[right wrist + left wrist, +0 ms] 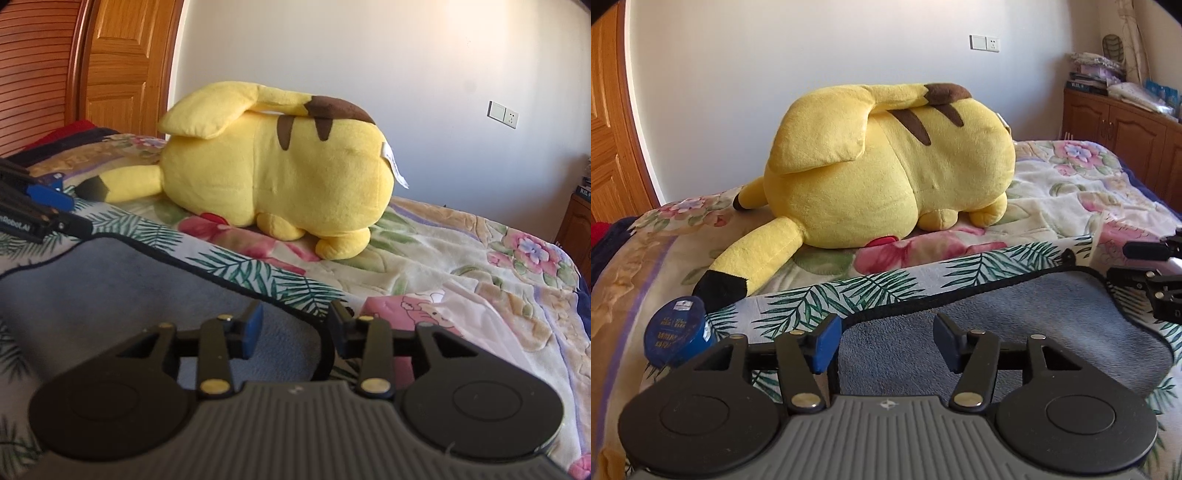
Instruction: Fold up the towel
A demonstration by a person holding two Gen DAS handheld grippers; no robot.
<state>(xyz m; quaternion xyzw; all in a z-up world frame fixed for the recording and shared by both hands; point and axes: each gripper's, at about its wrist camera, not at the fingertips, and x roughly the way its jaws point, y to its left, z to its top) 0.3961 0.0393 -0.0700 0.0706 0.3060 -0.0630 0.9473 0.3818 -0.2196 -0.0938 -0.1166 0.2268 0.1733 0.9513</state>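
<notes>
The towel (997, 310) lies on the bed (1071, 206), one fold apparently made and more left, with the left hand-held gripper (886, 341) and right hand-held gripper (295, 330) both released above it.

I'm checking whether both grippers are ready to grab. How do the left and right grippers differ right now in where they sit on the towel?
The left gripper hovers over the grey towel with its left finger at the towel's left black edge; the right gripper straddles the towel's right black edge. A blue can stands beside the left gripper; a pink cartoon cloth lies beside the right gripper. Both are open, holding nothing.
</notes>
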